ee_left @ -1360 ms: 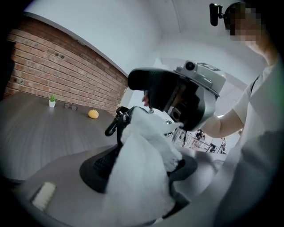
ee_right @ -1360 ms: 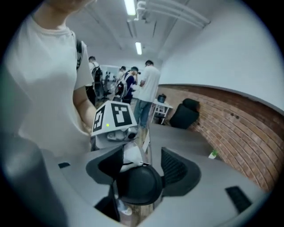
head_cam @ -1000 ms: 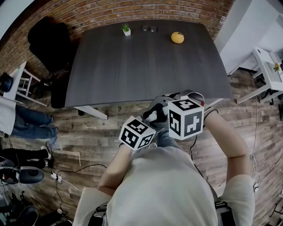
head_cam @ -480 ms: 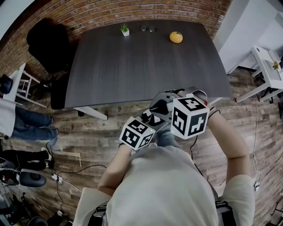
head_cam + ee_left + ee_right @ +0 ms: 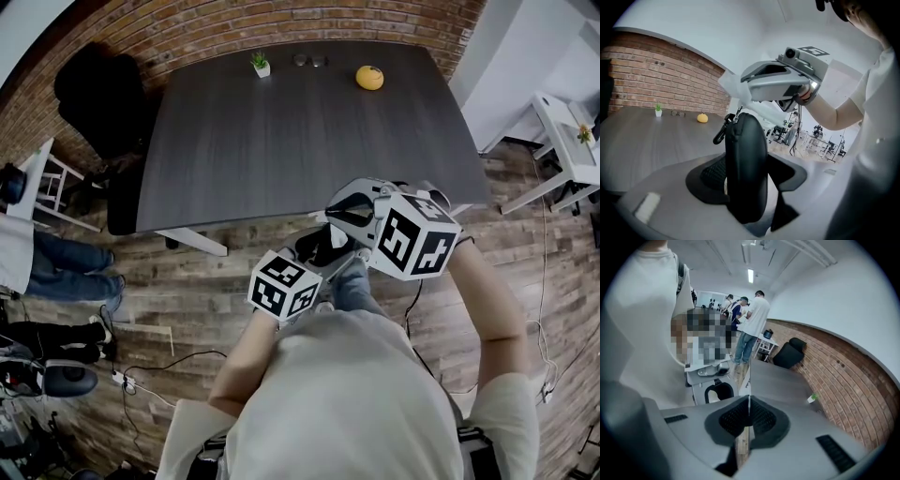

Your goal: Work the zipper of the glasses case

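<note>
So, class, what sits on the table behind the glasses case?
A small potted plant, eyeglasses and a round orange object. The glasses case hides the table directly behind it.

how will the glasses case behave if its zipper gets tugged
Probably stiff: the glasses case keeps its rounded shell shape though the left gripper, its jaws just closed further, clamps it. Held upright with its top free, it may pivot under a sideways tug. Its smooth skin might slip.

Ahead of you, the dark wood-grain surface carries three things along its far edge: a small potted plant, a pair of glasses near it, and an orange round object further right.
</note>
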### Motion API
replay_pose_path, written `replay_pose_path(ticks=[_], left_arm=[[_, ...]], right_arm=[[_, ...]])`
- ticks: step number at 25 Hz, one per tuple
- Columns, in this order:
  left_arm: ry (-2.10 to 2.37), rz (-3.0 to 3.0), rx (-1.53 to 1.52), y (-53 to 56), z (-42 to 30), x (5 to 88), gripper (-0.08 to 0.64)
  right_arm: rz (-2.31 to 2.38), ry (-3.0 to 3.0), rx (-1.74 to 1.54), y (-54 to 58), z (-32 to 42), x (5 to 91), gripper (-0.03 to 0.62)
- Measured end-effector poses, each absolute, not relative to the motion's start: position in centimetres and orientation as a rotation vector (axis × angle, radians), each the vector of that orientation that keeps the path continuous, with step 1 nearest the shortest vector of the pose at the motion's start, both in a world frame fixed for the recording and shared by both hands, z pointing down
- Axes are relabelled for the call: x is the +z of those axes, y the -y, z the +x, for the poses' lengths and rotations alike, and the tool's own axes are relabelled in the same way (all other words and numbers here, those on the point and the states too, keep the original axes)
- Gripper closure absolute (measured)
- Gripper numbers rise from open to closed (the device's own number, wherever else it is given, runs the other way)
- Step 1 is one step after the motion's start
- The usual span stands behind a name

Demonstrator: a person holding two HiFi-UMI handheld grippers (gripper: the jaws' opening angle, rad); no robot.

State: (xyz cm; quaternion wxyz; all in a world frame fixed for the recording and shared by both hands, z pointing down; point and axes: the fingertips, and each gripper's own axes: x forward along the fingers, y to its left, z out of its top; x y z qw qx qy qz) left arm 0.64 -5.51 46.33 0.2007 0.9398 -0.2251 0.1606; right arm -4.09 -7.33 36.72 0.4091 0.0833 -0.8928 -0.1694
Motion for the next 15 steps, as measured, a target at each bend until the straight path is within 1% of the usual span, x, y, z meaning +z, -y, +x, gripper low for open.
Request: replay_pose_path(ticks=[15], left_arm=[[0.692, 2.680, 0.347, 6.8, 0.0, 44.4, 0.296]], right_arm=[[0.378, 2.321, -0.305, 9.7, 0.0, 35.5, 0.589]])
